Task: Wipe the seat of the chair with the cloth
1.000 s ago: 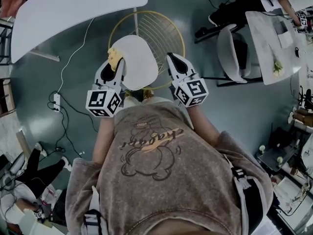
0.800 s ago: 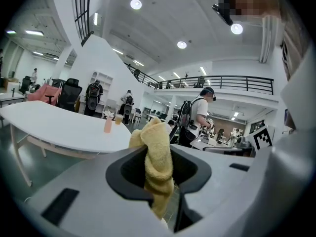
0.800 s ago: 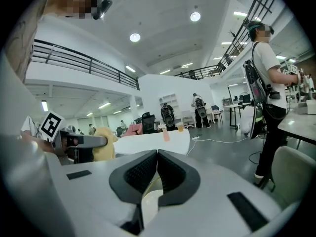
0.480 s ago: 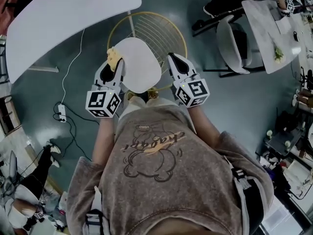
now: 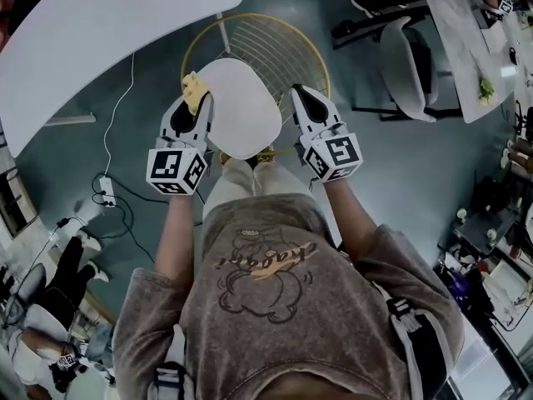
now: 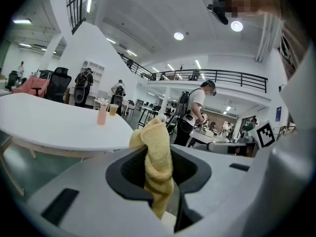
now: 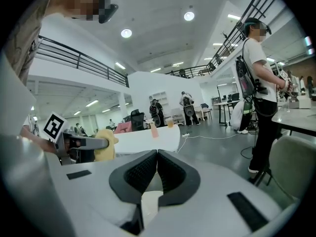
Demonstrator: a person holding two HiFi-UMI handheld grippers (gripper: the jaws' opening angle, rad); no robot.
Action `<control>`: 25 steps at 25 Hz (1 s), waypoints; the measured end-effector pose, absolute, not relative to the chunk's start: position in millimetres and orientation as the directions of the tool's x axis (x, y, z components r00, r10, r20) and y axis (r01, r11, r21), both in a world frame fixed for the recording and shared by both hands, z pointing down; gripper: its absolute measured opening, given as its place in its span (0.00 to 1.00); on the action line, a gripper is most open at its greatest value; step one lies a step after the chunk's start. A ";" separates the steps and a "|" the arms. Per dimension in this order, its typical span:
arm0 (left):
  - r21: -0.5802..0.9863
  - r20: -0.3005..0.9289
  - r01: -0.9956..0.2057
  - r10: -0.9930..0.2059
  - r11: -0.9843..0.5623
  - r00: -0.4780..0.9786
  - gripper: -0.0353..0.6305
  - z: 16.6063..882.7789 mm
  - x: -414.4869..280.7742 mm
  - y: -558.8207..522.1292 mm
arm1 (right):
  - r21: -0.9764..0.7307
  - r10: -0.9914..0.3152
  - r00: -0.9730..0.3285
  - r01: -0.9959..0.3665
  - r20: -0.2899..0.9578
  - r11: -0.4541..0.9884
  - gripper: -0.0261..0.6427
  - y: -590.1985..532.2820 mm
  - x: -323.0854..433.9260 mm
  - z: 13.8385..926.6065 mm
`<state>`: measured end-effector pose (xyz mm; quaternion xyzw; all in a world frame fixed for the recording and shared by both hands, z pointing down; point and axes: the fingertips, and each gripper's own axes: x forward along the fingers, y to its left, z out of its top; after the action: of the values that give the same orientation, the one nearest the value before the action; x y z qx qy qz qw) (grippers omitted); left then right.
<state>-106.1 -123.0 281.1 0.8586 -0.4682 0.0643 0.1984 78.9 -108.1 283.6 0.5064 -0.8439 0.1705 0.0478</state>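
Clamping the cloth [image 6: 157, 157], your left gripper [image 5: 196, 107] sits at the seat's [image 5: 241, 111] left edge; press flat and sweep across. Your right gripper [image 5: 301, 95], jaws together and empty, flanks the seat's right edge.

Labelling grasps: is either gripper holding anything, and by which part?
Left gripper pinches the yellow cloth at its bunched middle, ends sticking out above and below the fingers. Right gripper is shut on nothing.

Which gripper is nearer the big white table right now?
Left. The left gripper, shut on the yellow cloth, is at the chair seat's edge nearest the table; the right gripper, shut and empty, is across the seat, farther off.
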 end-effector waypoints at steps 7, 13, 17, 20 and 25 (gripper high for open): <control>0.300 0.305 -0.827 -0.773 -0.476 0.556 0.21 321.7 -106.5 -157.0 | -0.224 -0.850 -0.462 -0.883 0.252 0.413 0.08 -133.1 82.6 318.7; 0.298 0.327 -0.825 -0.761 -0.480 0.561 0.21 366.4 -106.0 -170.4 | -0.227 -0.840 -0.476 -0.876 0.262 0.426 0.08 -147.9 73.5 356.8; 0.312 0.345 -0.830 -0.758 -0.462 0.553 0.21 399.2 -105.5 -178.4 | -0.235 -0.831 -0.491 -0.867 0.261 0.438 0.08 -157.6 67.1 379.2; 0.321 0.356 -0.829 -0.752 -0.458 0.554 0.21 422.4 -101.3 -182.3 | -0.228 -0.829 -0.494 -0.866 0.260 0.445 0.08 -164.0 63.2 392.8; 0.329 0.384 -0.832 -0.741 -0.447 0.551 0.21 457.5 -92.1 -182.6 | -0.229 -0.810 -0.520 -0.852 0.270 0.471 0.08 -166.8 53.8 409.6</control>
<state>-92.1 -182.6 457.5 0.8457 -0.4649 0.0924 0.2452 53.8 -166.8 409.6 0.4858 -0.8553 0.1689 0.0621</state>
